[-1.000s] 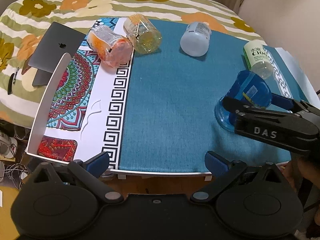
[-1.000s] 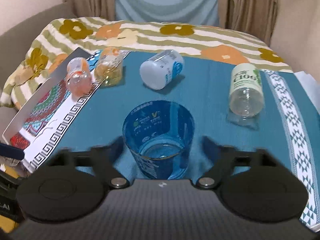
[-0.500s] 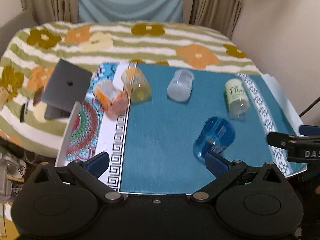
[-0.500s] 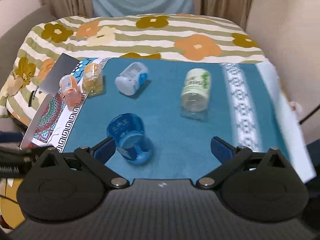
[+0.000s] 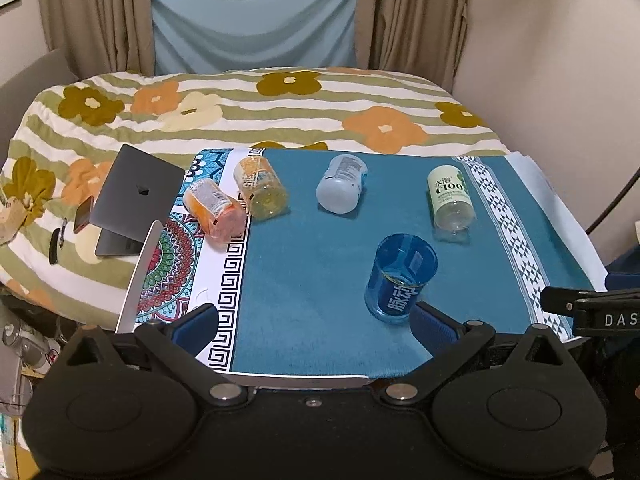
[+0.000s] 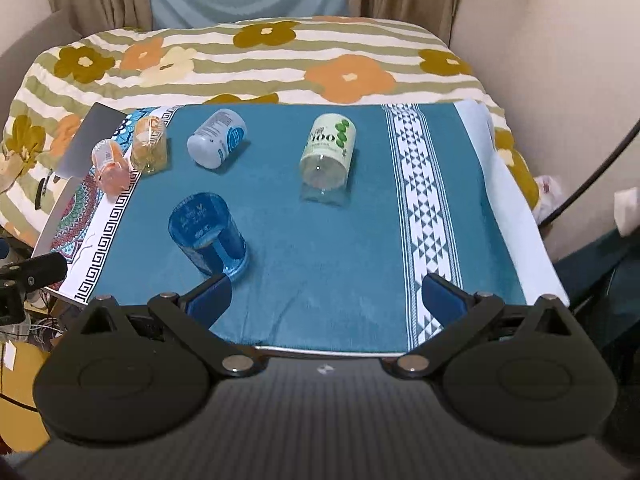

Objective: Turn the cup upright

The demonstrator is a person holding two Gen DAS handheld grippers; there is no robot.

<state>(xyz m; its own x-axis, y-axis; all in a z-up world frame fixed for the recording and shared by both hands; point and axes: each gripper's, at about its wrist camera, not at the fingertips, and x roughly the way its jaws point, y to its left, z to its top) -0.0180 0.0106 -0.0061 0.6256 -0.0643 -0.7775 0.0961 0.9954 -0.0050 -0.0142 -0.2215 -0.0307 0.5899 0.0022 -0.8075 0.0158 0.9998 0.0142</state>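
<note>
You are holding both grippers back at the near edge of the counter (image 5: 304,280), and neither is touching anything: the left gripper (image 5: 316,326) is sitting with its blue-padded fingers (image 5: 196,322) spread wide and empty, and the right gripper (image 6: 326,296) is likewise gaping wide with nothing between its fingers (image 6: 444,294). The blue cup (image 5: 400,278) is standing upright on the teal cloth (image 6: 280,208), open mouth up, just beyond the left gripper's right finger; white Chinese characters are running down its side, too stylised to read with confidence. From the left wrist view, the body of the right gripper is poking in at the edge, showing the letters "DAS". Further back, four containers are lying on their sides: a green-labelled bottle (image 6: 328,152) reading "100" (or "C100"), a white bottle (image 6: 218,144) with fine print too small to read, a yellow jar (image 5: 262,188) and an orange jar (image 5: 214,208) whose labels are illegible. A grey laptop (image 5: 136,196) bearing an apple logo is resting on the flowered bed (image 5: 280,112) beside the counter.
</note>
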